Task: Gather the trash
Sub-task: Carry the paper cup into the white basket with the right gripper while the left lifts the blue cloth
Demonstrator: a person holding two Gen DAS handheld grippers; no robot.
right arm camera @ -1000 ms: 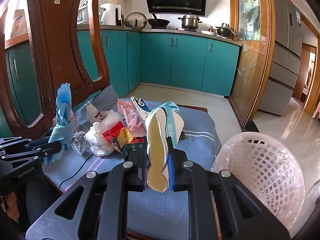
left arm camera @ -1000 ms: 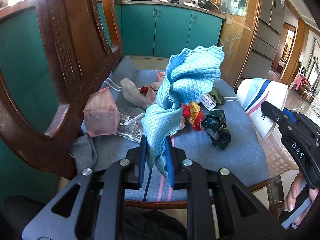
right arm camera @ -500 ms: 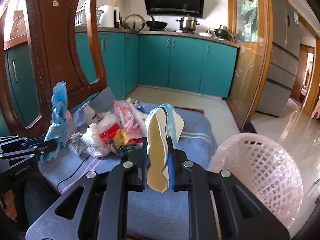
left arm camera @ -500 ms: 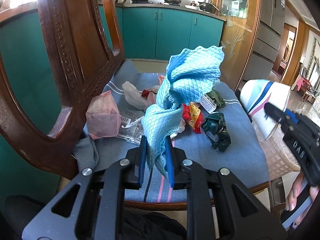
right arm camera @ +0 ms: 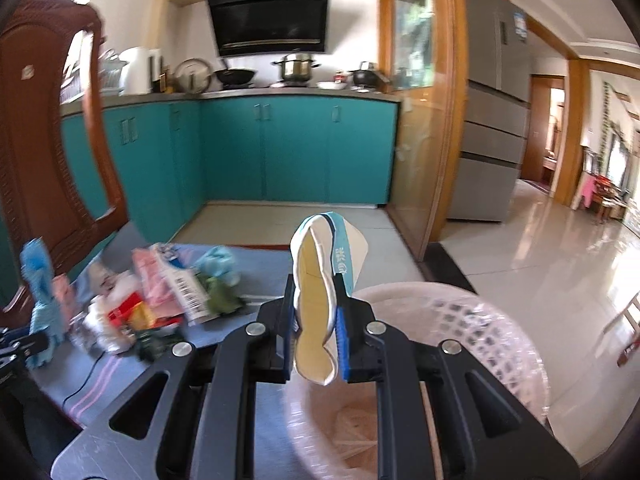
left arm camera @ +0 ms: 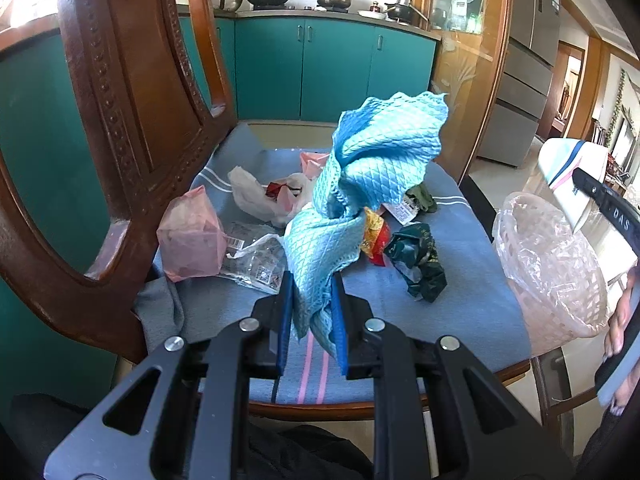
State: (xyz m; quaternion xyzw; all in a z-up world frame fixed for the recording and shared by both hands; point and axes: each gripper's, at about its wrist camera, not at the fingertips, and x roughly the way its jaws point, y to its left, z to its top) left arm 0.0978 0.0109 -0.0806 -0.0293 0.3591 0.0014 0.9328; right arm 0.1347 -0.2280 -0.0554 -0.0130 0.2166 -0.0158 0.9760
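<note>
Standing behind the blue seat cover (left arm camera: 460, 304) is the carved wooden chair back (left arm camera: 120, 120); a pale basket (right arm camera: 472, 344) sits off its right edge. The left gripper (left arm camera: 310, 320) is clamped on a blue cloth (left arm camera: 360, 184) above scattered wrappers (left arm camera: 416, 256). The right gripper (right arm camera: 314, 328) pinches a flattened paper cup (right arm camera: 320, 280) over the basket rim

Kitchen background, nothing fancy

Carved dark wooden chair back (left arm camera: 120, 128) rises along the left edge of the seat, which has a blue-grey striped cloth (left arm camera: 256, 300) over it. Behind it are teal cabinets (right arm camera: 296, 152) with a pot (right arm camera: 297, 67) and a wok (right arm camera: 235, 76) on the counter, a black range hood (right arm camera: 272, 20) above, and a grey fridge (right arm camera: 494, 120) off to the right.
</note>
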